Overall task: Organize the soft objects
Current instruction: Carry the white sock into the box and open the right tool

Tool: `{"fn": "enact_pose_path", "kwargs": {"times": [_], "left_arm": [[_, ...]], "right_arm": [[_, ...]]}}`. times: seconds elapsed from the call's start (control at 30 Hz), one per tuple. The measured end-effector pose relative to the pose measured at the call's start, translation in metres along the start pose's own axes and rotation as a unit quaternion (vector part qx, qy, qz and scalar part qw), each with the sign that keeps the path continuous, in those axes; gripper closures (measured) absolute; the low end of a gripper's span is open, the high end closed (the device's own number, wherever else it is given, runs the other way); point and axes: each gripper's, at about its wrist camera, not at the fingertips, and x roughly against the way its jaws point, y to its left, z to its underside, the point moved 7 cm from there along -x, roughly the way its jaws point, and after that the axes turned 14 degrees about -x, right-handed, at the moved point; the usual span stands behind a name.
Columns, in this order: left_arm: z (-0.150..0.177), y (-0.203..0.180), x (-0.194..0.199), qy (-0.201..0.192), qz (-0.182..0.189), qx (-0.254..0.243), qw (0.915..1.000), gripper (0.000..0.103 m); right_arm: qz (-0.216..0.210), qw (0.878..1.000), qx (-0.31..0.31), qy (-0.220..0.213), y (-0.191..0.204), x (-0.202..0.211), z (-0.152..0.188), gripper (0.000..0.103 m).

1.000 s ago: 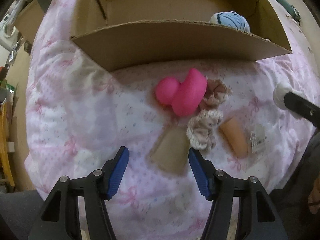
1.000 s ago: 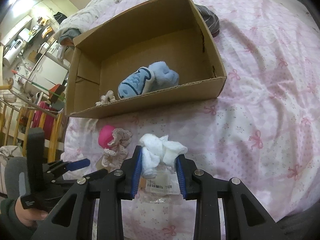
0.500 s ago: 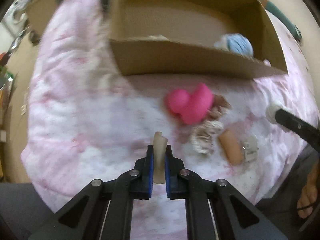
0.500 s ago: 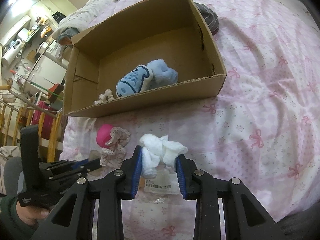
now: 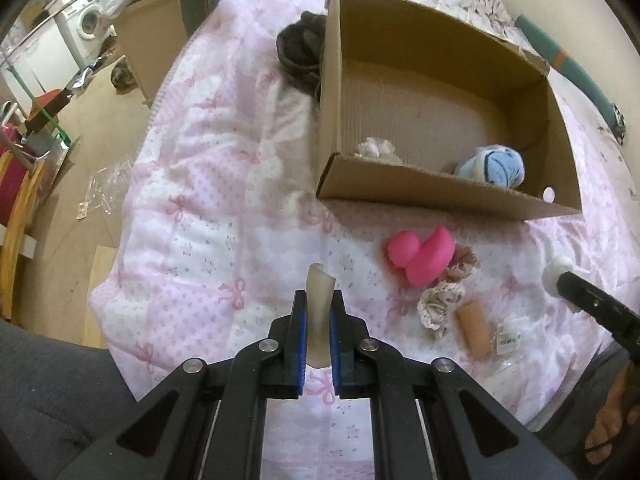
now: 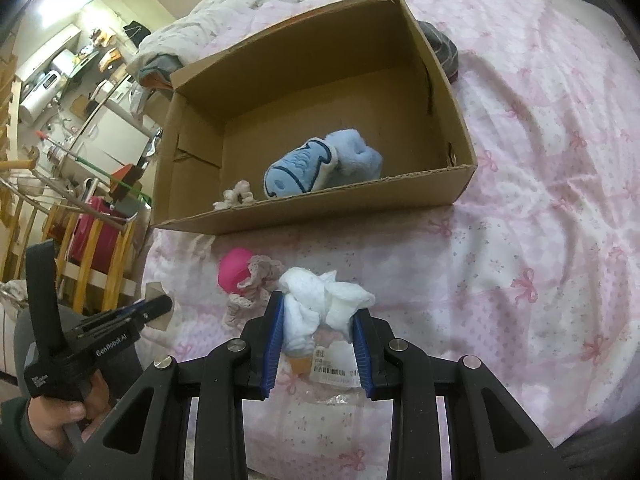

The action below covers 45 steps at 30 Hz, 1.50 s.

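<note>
My left gripper (image 5: pixel 318 312) is shut on a thin beige soft pad (image 5: pixel 319 296), lifted above the pink quilt. My right gripper (image 6: pixel 318 322) is shut on a white crumpled cloth (image 6: pixel 320 300) low over the quilt. An open cardboard box (image 5: pixel 400 188) (image 6: pixel 320 208) lies ahead with a blue plush toy (image 5: pixel 494 166) (image 6: pixel 316 168) and a small cream scrunchie (image 5: pixel 374 148) (image 6: pixel 236 196) inside. On the quilt in front of the box lie a pink rubber duck (image 5: pixel 420 260) (image 6: pixel 234 272), lace scrunchies (image 5: pixel 438 304) (image 6: pixel 256 284) and a tan roll (image 5: pixel 474 332).
A clear packet with a label (image 6: pixel 336 368) lies under the right gripper. Dark clothing (image 5: pixel 300 52) rests behind the box's left corner. The bed edge drops to the floor at left, with a washing machine (image 5: pixel 86 20) and wooden rails (image 6: pixel 92 256) beyond.
The left gripper closed on the beige pad and lifted it off the quilt, pulling back so more of the box and room shows. The right gripper stayed still with its cloth.
</note>
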Motion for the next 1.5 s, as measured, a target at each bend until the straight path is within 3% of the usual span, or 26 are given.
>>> {"fn": "enact_pose_path", "kwargs": {"times": [0.43, 0.93, 1.13, 1.23, 1.3, 1.4, 1.5], "left_arm": [[-0.019, 0.005, 0.036, -0.054, -0.007, 0.028, 0.9981, 0.094], [-0.079, -0.007, 0.060, -0.123, 0.003, -0.014, 0.9923, 0.094], [-0.113, -0.015, 0.052, -0.135, 0.017, -0.035, 0.9901, 0.094], [-0.127, -0.021, 0.043, -0.149, 0.046, -0.039, 0.9870, 0.094], [-0.129, -0.028, 0.034, -0.163, 0.066, -0.051, 0.9831, 0.094], [-0.123, -0.033, 0.020, -0.146, 0.076, -0.038, 0.9855, 0.094], [-0.122, -0.037, 0.015, -0.141, 0.061, -0.053, 0.9868, 0.093]], "right_arm": [[-0.036, 0.999, 0.017, -0.024, 0.030, 0.012, -0.005, 0.070], [-0.086, 0.992, 0.031, -0.085, 0.048, 0.030, -0.031, 0.070], [-0.090, 0.991, 0.024, -0.094, 0.046, 0.027, -0.062, 0.070], [-0.088, 0.990, 0.028, -0.103, 0.045, 0.023, -0.077, 0.070], [-0.093, 0.990, 0.019, -0.103, 0.042, 0.018, -0.085, 0.070], [-0.088, 0.991, 0.008, -0.096, 0.036, 0.003, -0.084, 0.069], [-0.077, 0.994, 0.000, -0.080, 0.032, -0.012, -0.078, 0.069]]}}
